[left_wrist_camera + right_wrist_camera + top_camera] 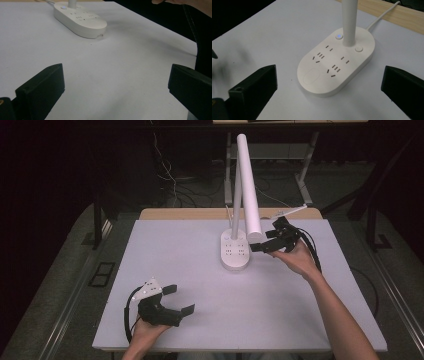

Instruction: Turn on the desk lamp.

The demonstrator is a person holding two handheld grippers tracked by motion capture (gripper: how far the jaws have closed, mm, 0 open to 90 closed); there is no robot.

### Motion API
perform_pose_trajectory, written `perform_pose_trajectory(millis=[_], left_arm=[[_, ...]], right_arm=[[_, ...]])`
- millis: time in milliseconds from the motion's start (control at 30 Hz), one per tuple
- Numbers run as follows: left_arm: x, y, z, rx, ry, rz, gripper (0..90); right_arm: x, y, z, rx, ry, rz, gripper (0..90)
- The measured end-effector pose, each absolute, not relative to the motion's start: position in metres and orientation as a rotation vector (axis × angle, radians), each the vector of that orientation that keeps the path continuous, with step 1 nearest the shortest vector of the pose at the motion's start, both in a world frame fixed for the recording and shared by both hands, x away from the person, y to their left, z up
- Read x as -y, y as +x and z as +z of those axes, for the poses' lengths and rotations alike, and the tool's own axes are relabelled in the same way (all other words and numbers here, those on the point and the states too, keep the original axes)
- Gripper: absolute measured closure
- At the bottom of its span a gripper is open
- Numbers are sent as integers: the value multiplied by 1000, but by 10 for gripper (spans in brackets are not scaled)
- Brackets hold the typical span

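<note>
A white oval plastic lamp base with socket slots (235,251) stood a little toward twelve o'clock of the white table top's (190,270) middle, its white cylindrical lamp head (248,185) tilting up from a slim white post (349,21). A small blue light (339,36) glowed beside the post, with a round white button (359,49) on the post's other side. A white cable (383,15) ran from the base toward the wooden table edge (402,15).

The right gripper (264,243), held at three o'clock of the base, hung just beside it with its jaws spread and nothing between them. The left gripper (179,300) rested near the table's seven o'clock corner, well apart from the base, jaws likewise released and empty.
</note>
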State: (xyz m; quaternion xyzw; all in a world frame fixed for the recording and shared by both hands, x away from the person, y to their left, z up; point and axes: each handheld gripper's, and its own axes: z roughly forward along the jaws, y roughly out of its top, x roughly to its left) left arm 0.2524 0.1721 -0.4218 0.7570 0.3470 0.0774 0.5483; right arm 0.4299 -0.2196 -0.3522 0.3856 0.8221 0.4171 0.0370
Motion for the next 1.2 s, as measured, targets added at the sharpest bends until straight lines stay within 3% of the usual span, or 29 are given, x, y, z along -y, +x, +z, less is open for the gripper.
perform_pose_trajectory(millis=[600,1000,1167,1200], left_arm=[[-174,252,-420,-817,1788,193,0],[-177,252,-419,-821,1777,201,0],[-179,253,-419,-825,1772,202,0],[-179,253,-419,-825,1772,203,0]], right_arm=[[206,470,-350,-2482,1209,1295,3],[215,491,-370,-2439,1272,1323,3],[215,497,-377,-2412,1281,1323,52],[215,498,-379,-2400,1292,1326,137]])
